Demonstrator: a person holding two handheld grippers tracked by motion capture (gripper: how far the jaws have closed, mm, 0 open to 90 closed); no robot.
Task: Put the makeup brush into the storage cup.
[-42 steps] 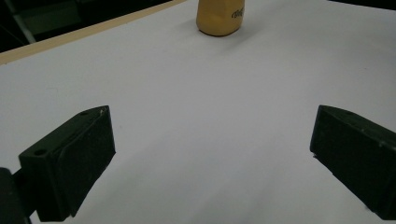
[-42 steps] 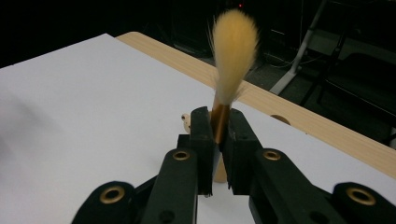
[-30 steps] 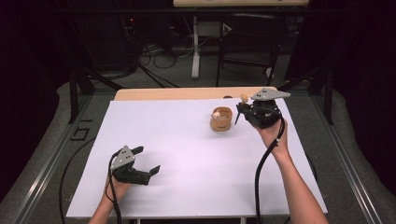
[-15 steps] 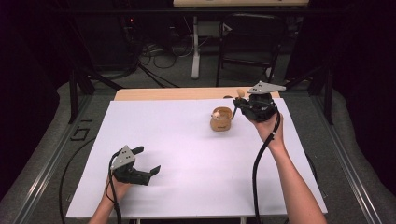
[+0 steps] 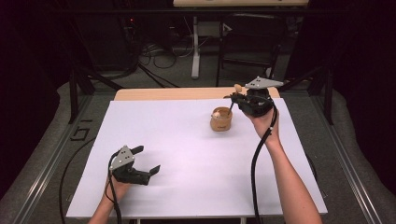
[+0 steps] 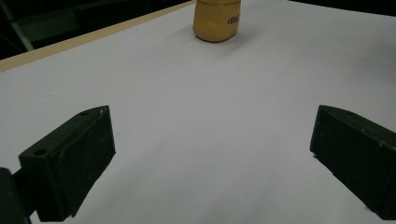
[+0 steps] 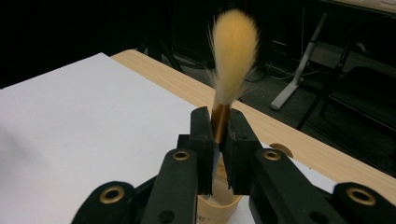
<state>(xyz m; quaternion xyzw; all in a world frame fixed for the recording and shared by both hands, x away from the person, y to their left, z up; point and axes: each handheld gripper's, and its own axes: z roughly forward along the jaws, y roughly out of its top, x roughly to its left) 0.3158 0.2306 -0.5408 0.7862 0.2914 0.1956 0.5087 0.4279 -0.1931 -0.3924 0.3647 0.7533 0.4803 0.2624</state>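
White sheeting covers the worktop [image 5: 187, 154], with dark floor, cables and stands beyond its far edge. From above, the right hand-held gripper [image 5: 240, 99] hangs at the far right corner, just beside and above a small tan cup [image 5: 221, 119]; the left hand-held gripper [image 5: 144, 163] rests near the front left corner, jaws wide and empty, well apart from the cup. Along the left jaws, the cup [image 6: 217, 19] stands far ahead, its dark print too small to read. Along the right jaws, they pinch a brush [image 7: 229, 70] by its ferrule, bristles up, long axis upright, the cup [image 7: 219, 205] directly below.

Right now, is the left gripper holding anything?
No, the left gripper is open over the bare white sheet, with nothing between its jaws.
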